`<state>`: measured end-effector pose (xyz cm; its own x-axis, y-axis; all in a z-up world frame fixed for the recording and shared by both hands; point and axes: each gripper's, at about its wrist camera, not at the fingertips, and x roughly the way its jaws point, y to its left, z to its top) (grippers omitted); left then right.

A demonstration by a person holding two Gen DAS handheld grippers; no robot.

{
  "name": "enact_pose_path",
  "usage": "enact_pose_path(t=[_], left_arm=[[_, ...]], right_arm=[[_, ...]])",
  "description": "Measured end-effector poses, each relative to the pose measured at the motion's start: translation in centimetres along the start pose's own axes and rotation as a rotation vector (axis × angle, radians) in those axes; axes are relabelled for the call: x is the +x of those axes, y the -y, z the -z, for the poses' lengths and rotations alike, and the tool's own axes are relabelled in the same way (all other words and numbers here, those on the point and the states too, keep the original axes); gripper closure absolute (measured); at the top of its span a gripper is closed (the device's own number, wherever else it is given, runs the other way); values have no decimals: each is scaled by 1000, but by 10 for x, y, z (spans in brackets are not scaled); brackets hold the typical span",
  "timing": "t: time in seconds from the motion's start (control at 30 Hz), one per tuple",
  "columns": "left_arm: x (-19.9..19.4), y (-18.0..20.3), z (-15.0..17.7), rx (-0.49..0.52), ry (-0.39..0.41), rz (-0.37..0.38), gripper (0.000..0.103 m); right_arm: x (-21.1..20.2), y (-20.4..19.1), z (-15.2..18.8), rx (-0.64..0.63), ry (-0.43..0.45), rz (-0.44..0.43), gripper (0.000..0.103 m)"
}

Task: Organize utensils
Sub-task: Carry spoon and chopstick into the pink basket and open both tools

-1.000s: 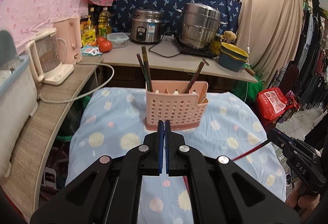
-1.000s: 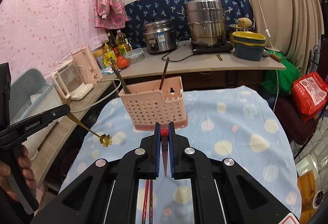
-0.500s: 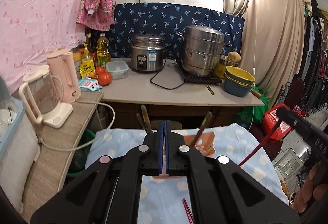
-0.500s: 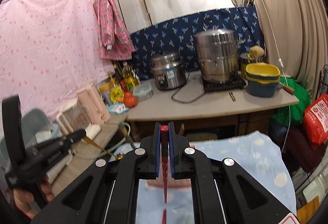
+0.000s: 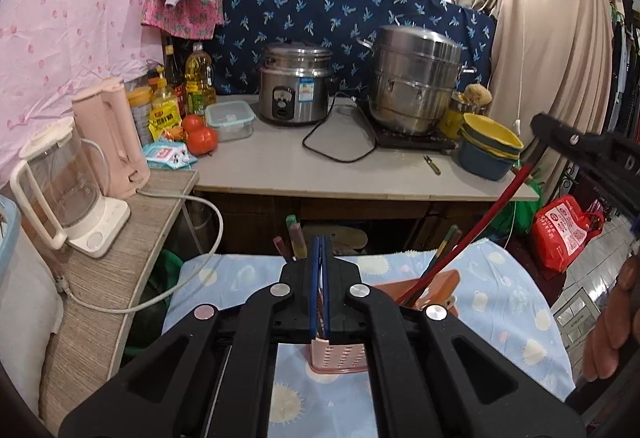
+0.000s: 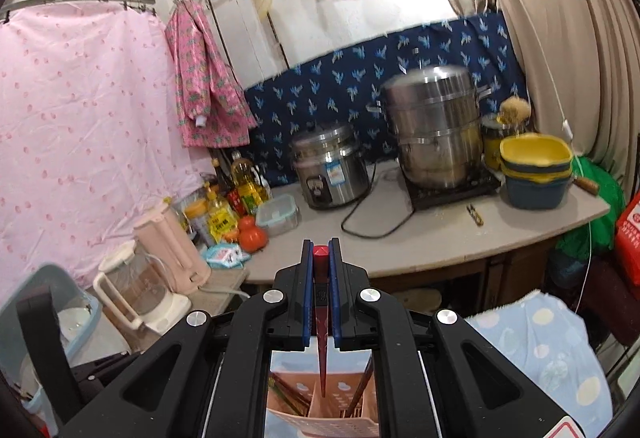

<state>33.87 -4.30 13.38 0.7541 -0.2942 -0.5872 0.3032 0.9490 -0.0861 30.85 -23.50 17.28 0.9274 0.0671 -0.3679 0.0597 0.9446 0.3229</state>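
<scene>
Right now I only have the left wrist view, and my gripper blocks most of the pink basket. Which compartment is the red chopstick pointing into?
Observer: In the right wrist view, the red chopstick points tip down into the middle compartment of the pink basket.
Operator: Anything already in that compartment?
Observer: Nothing shows in the part I can see; dark chopsticks lean in the left compartment.
Operator: Where is it being held?
Observer: The right gripper is shut on its upper end, with the red cap level with the gripper's tips.
</scene>
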Motion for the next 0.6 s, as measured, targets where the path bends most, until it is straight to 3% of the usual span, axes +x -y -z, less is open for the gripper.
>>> enact_pose_path(t=[0.3, 0.4, 0.43, 0.53, 0.6], left_arm=[[35, -7, 29, -23, -65, -1, 101], [37, -5, 35, -30, -67, -11, 99], [37, -5, 36, -36, -69, -11, 93], [33, -6, 37, -57, -61, -29, 61], [29, -6, 38, -62, -55, -31, 59]], right_arm=[[41, 17, 59, -17, -145, 41, 95], [41, 22, 65, -20, -153, 55, 83], [38, 24, 67, -15, -150, 56, 72], [28, 28, 67, -7, -129, 61, 61], [19, 30, 68, -6, -121, 64, 60]])
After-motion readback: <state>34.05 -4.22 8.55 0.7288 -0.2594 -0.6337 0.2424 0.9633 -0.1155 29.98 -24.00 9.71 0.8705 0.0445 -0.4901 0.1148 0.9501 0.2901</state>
